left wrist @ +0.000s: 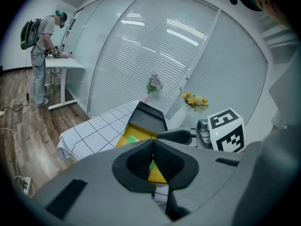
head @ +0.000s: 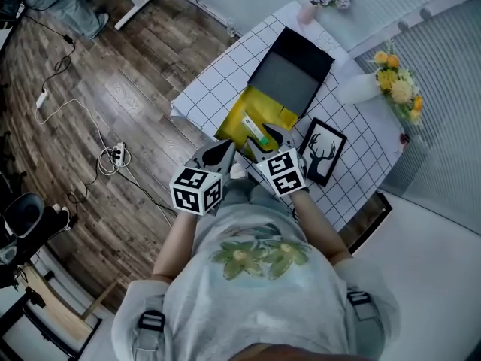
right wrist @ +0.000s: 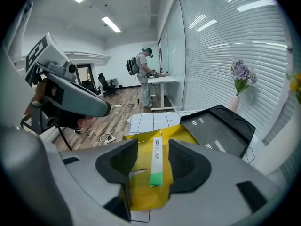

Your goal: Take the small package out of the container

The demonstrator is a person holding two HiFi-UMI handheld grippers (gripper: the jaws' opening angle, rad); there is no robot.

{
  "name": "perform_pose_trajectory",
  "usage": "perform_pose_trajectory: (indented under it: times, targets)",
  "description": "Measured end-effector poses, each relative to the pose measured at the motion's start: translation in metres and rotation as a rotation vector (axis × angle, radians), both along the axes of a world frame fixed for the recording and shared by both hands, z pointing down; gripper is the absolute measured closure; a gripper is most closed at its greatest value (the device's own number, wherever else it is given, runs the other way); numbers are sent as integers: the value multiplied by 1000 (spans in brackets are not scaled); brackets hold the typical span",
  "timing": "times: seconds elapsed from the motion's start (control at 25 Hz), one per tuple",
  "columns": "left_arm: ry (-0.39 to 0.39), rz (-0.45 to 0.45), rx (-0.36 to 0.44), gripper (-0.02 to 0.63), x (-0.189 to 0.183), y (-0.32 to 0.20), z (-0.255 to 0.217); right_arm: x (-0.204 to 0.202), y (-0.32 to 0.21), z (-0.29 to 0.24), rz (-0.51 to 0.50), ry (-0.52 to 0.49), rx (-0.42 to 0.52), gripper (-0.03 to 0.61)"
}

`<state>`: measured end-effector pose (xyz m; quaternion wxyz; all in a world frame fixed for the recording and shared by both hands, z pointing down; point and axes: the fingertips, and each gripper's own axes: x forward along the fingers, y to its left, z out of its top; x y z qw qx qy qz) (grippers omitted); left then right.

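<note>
A small white package with a green end [head: 254, 128] [right wrist: 157, 164] lies flat on top of a yellow envelope [head: 259, 104] [right wrist: 138, 192] on the grid-patterned tablecloth [head: 218, 89]. My right gripper [head: 267, 136] [right wrist: 153, 145] is open just above it. The package lies lengthwise in the gap, and neither pad touches it. At the envelope's near left edge sits my left gripper [head: 223, 153] [left wrist: 151, 145], shut, with its pads meeting at the tips. Whether it pinches the envelope's edge I cannot tell.
A black tray [head: 293, 70] [right wrist: 221, 131] lies just beyond the envelope. A framed deer picture [head: 323, 150] is to the right, with a vase of yellow flowers [head: 361, 87] and a pink vase [head: 307, 12] farther back. Cables and a power strip [head: 116, 155] lie on the wooden floor to the left.
</note>
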<state>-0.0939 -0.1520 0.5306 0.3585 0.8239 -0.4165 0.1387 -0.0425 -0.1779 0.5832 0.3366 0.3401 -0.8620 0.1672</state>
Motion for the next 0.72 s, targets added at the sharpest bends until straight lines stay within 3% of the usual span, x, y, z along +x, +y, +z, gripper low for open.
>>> perform_pose_trajectory:
  times: [0.72]
  targets:
    - [-3,-3,-20,606,-1,-3,8,3,-7,47,6,58,-79,397]
